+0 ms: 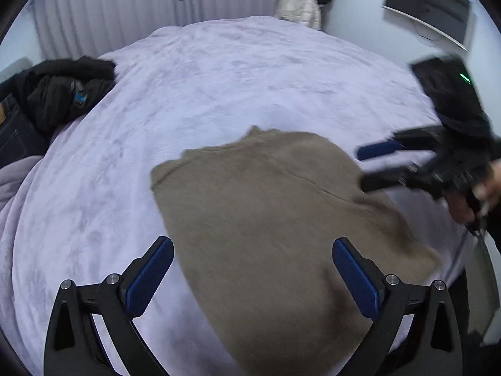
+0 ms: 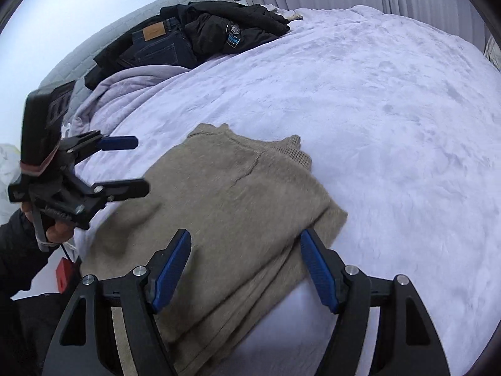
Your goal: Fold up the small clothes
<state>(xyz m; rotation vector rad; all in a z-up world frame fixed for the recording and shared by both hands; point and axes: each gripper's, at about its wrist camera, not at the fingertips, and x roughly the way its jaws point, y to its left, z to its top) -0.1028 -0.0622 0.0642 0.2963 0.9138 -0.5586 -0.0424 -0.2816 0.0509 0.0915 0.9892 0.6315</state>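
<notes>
A taupe knit sweater [image 1: 266, 219] [image 2: 238, 194] lies folded on the lavender blanket [image 1: 219, 72] [image 2: 391, 125], its ribbed collar toward the far side. My left gripper [image 1: 253, 242] hangs above the sweater's near part, open wide with nothing between its blue pads. The right wrist view shows it [image 2: 141, 163] off the sweater's left edge, held by a hand. My right gripper [image 2: 245, 233] is open over the sweater's near right portion, and its pads press on nothing. From the left wrist view it [image 1: 362, 169] sits at the sweater's right edge.
A pile of dark clothes [image 1: 62, 94] [image 2: 203, 31], a black jacket and jeans, lies at the far left of the bed by the grey headboard [image 2: 175, 0]. Curtains [image 1: 109, 3] hang behind. A beige coat [image 1: 297, 3] hangs by the wall. A red object [image 2: 64, 274] sits beside the bed.
</notes>
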